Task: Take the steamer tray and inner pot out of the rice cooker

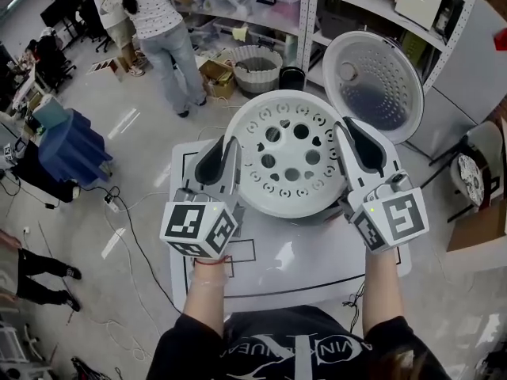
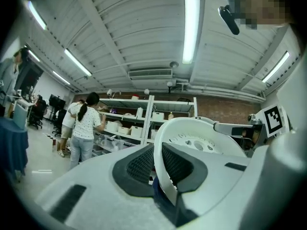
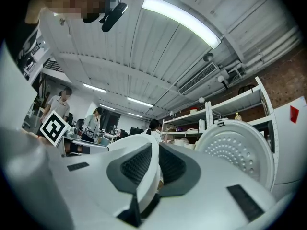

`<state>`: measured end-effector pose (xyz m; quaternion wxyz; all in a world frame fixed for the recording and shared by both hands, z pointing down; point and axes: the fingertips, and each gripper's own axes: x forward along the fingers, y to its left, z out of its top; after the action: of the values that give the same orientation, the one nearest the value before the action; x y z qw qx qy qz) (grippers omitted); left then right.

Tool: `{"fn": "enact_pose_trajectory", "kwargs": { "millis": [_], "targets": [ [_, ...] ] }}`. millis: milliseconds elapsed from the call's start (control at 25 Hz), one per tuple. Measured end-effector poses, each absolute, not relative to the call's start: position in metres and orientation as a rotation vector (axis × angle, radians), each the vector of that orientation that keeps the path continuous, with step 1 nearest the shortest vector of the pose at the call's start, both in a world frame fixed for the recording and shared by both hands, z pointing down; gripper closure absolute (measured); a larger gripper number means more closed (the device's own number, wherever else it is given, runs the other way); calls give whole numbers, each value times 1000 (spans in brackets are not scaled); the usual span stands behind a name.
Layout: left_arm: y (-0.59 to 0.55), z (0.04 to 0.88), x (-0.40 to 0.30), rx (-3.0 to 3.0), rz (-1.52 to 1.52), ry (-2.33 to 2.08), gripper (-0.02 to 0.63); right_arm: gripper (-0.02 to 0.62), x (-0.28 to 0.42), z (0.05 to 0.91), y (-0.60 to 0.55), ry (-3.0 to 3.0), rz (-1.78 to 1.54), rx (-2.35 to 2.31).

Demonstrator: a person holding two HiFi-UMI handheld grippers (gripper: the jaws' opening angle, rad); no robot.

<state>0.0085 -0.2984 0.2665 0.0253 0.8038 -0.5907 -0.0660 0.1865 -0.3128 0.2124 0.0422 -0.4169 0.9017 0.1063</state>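
The steamer tray, white and full of round holes, is held between the two claws above the rice cooker, at the far middle of the white surface. The left claw is closed on the left rim of the tray, and the thin rim is seen pressed between its dark pads. The right claw is closed in the same way on the right rim. Both claws are nearly shut, with only the thickness of the rim between the jaws. The lid of the cooker is open and stands up at the far right, so the way upward is free.

From this, the first part of the task is judged to be well under way: the tray is gripped on both sides and seems to be raised out of the cooker, but it is not yet put down anywhere. A free part of the surface is seen on the near side, where it could be placed. The inner pot is hidden under the tray and cannot be seen. It is judged not yet taken out, so the second part is left to be done.
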Motion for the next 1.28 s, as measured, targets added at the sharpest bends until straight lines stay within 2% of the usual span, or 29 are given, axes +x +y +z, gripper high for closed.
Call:
{"fn": "enact_pose_trajectory", "kwargs": {
  "millis": [120,360,760,1000,1280],
  "targets": [
    [-289,264,-5,2444,-217,-1879,555,551,173,210,-310,2782,308,-1219],
    [-252,281,-130,2356,-247,-1932,555,551,46,223,-281,2837,286,-1164],
    [-214,319,-238,2252,-187,-1960,555,551,-64,265,-255,2899,156,-1129],
    [-214,351,-285,2198,-131,-1934,555,551,-110,304,-255,2941,63,-1166],
    [-216,410,-308,2141,-57,-1870,555,551,-132,365,-259,2977,-72,-1249]
  ]
}}
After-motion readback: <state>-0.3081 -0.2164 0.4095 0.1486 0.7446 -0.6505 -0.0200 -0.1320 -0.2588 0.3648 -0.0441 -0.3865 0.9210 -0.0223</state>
